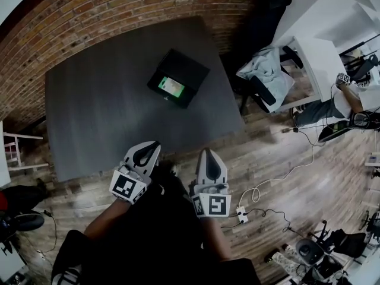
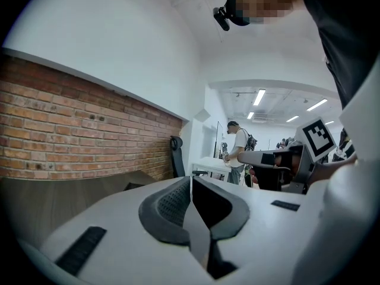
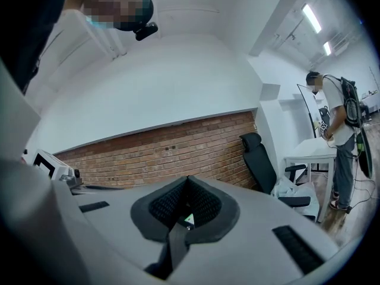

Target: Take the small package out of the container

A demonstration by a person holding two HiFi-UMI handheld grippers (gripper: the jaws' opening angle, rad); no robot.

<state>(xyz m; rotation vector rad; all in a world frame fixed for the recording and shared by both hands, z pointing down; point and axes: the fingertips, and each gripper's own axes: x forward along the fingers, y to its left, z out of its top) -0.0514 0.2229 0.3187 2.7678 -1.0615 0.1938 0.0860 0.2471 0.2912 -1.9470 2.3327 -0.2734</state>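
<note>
Right gripper (image 3: 187,181) jaws together; brick wall (image 3: 160,154), office chair (image 3: 259,159) ahead.

small package (image 1: 172,86): a green patch in the container (image 1: 193,70); its print is too small to read.
bench (image 1: 107,100): in the left gripper view, mostly hidden behind the left claw (image 2: 190,183).
arms (image 1: 107,218): cut off at the near edge.
person (image 1: 347,100): far right, small, partly cut off by the edge.
</note>
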